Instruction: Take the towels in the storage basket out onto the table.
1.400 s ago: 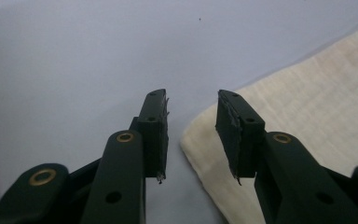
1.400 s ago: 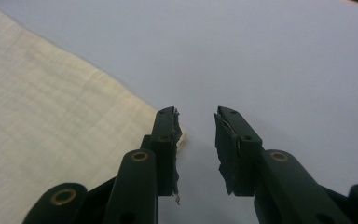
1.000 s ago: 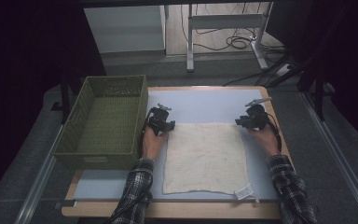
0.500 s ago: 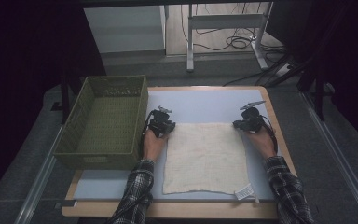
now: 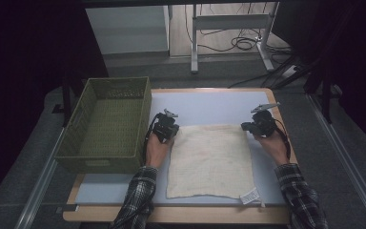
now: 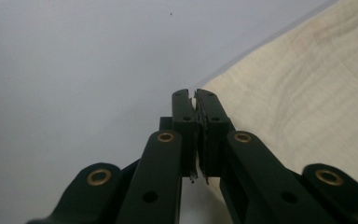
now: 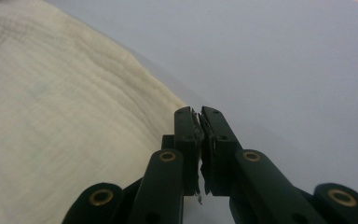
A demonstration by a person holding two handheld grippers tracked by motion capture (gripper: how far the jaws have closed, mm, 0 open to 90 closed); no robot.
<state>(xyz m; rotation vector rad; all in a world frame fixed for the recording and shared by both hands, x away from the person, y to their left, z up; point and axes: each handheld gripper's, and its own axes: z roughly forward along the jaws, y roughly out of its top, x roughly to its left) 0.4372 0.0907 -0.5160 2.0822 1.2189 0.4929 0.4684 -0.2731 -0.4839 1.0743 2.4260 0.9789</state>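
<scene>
The fingers point(image 6: 182, 121) of the left gripper point(image 5: 165, 128) are pressed together at the far left corner of the cream cloth point(image 5: 211, 160); in the left gripper view a sliver of pale fabric sits between the tips, so the corner is pinched. The fingers point(image 7: 189, 135) of the right gripper point(image 5: 259, 125) are likewise closed on the far right corner of the cloth, where the fabric edge rises slightly toward the tips. Both pairs have just closed onto the fabric.

The cloth lies flat and spread out on the light blue surface point(image 5: 209, 107), roughly centred, with its near edge close to the person's side. A small white tag point(image 5: 249, 196) sits at the near right corner. Each hand point(image 5: 156, 150) comes in from the bottom of the high view in a plaid sleeve point(image 5: 138, 195).

A green woven basket point(image 5: 106, 125) stands at the left edge of the surface, just beside the left gripper and apart from the cloth.
</scene>
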